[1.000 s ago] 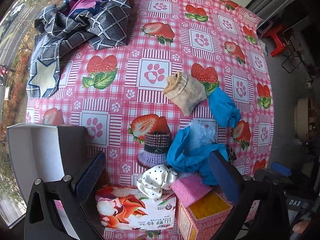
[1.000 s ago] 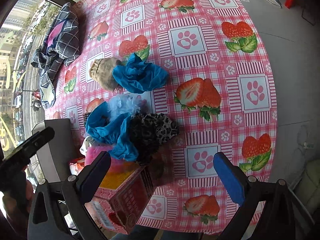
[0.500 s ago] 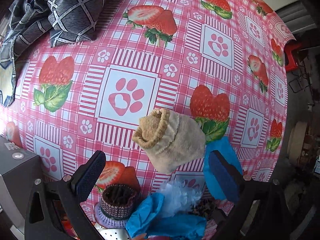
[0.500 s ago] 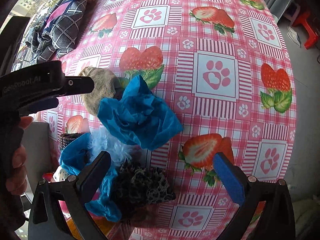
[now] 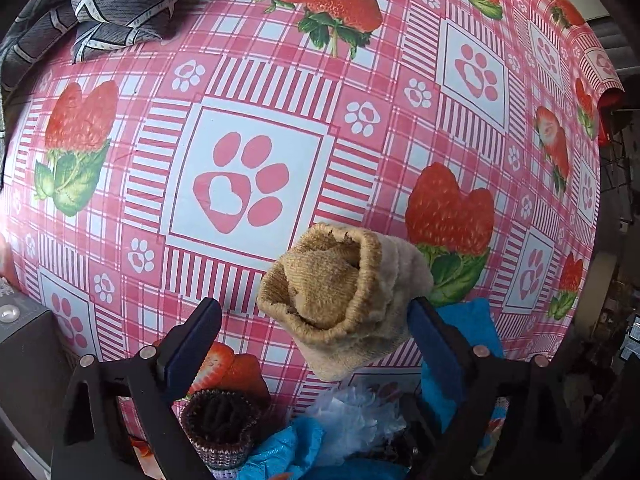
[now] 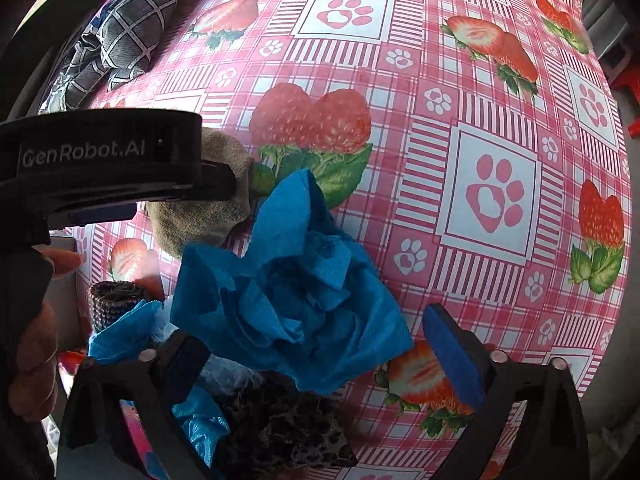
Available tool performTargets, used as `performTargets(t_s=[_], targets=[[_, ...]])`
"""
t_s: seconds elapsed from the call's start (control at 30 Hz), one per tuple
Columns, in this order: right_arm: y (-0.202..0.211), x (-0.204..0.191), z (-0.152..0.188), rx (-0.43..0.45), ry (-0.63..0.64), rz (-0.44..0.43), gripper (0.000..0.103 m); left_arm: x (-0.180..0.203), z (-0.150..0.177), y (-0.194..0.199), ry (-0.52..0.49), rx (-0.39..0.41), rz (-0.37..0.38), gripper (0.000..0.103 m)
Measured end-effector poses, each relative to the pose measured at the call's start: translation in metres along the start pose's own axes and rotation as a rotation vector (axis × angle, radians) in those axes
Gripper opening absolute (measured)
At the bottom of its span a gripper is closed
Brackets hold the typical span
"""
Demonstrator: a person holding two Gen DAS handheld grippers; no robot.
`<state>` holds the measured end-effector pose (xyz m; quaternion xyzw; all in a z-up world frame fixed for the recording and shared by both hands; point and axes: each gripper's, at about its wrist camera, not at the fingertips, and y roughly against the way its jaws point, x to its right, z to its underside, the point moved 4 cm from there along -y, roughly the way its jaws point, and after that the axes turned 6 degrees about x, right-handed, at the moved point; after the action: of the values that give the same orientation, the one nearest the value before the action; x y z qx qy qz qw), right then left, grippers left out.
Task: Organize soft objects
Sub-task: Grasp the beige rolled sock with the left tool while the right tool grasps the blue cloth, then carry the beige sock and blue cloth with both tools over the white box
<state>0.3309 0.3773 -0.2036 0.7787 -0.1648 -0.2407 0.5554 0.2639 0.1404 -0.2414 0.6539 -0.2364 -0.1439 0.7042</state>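
Since a second ago both grippers have dropped from a high look over the whole table to a close hover above the heap of soft things, each picking out its own target. The tan sock bundle (image 5: 344, 300) now sits between the fingers of the left gripper (image 5: 316, 334); the jaws are closing but the left pad is clear of the cloth, while the right pad seems just beside or brushing it, so nothing is gripped yet. The sock lies on the strawberry tablecloth (image 5: 248, 92), rolled with its cuff open, a shape that offers a firm, thick bite.

The right gripper (image 6: 316, 344) straddles the crumpled blue cloth (image 6: 296, 312), its jaws also closing with both pads apart from the fabric. Working one item per hand likely lets the two pieces be lifted without dragging their neighbours.

Just nearer the cameras lie the dark knitted roll (image 5: 220, 420), a white fluffy piece (image 5: 352, 412) and a leopard-print fabric (image 6: 280, 428). The checked grey garment (image 5: 120, 0) lies well apart at the far edge.
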Motion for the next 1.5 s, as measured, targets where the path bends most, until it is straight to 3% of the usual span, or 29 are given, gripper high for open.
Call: performTargets(t_s=[0.03,0.07,0.1,0.13,0.2,0.3,0.47,0.63,0.87,1.5], targets=[[-0.001,-0.002,-0.002,-0.006,0.006,0.004,0.072,0.002,0.001,-0.001,-0.003,-0.005,-0.004,0.090],[-0.002,-0.002,-0.001,-0.015,0.009,0.009,0.069,0.004,0.002,-0.003,-0.008,-0.012,0.001,0.085],[-0.001,0.000,-0.001,-0.020,0.010,0.010,0.065,0.005,0.002,-0.001,-0.011,-0.020,0.006,0.072],[0.000,0.000,-0.001,-0.017,0.010,0.008,0.051,0.008,0.003,-0.001,-0.014,-0.021,0.003,0.062],[0.000,0.001,0.000,-0.019,0.008,0.013,0.048,0.009,0.004,0.004,-0.016,-0.020,0.040,0.038],[0.013,0.009,0.004,0.007,-0.019,0.008,0.040,0.009,0.009,0.016,-0.031,0.003,0.058,0.023],[0.040,0.016,0.011,0.045,-0.073,-0.036,0.040,0.002,0.021,0.053,-0.071,0.093,0.087,0.023],[0.063,0.023,0.018,0.075,-0.144,-0.079,0.040,-0.019,0.032,0.078,-0.044,0.146,0.120,0.023],[0.094,0.016,0.035,0.086,-0.174,-0.091,0.040,-0.036,0.050,0.109,-0.098,0.218,0.083,0.023],[0.166,-0.036,0.097,0.147,-0.186,-0.094,0.040,-0.059,0.171,0.196,-0.314,0.346,0.045,0.023]])
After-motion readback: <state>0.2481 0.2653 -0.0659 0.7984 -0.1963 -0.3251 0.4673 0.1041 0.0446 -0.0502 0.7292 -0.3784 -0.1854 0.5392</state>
